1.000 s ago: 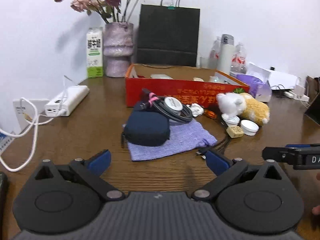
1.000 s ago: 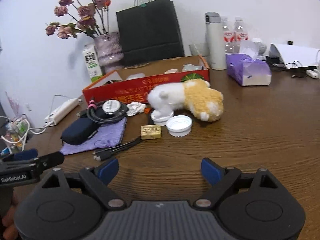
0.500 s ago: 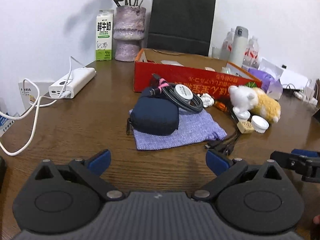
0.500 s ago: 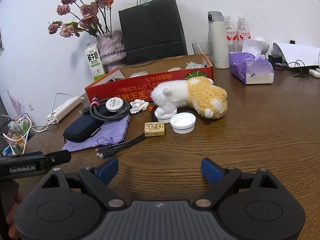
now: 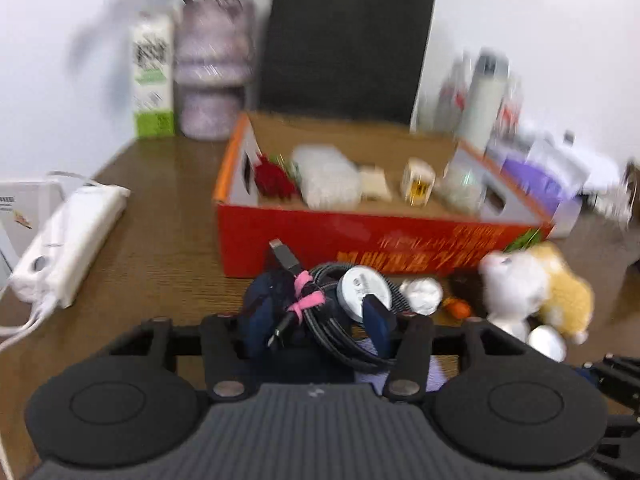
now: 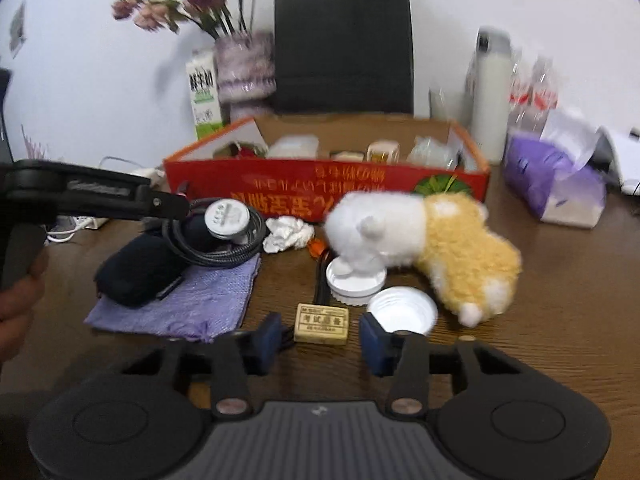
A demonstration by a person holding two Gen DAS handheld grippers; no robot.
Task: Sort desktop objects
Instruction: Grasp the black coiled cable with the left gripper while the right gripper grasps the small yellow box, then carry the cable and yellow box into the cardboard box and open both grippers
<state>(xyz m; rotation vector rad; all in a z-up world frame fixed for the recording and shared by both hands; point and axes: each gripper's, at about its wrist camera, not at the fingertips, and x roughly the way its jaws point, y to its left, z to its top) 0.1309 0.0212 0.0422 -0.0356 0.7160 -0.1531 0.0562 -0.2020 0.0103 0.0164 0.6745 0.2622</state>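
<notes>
A navy pouch with a coiled black cable and white puck on top lies on a purple cloth. My left gripper has its jaws narrowed around the pouch and cable; the left finger is hidden behind them. My right gripper has its jaws narrowed either side of a tan eraser block on the table. A white-and-yellow plush toy and two white lids lie to the right. A red cardboard box holds several items.
A black bag, vase with flowers, milk carton and bottles stand behind the box. A white power strip lies left. A purple tissue pack lies right. A crumpled paper ball lies near the cable.
Both grippers moved forward and their jaws narrowed: the left onto the pouch and cable, the right around the eraser block. Both views are motion-blurred.
</notes>
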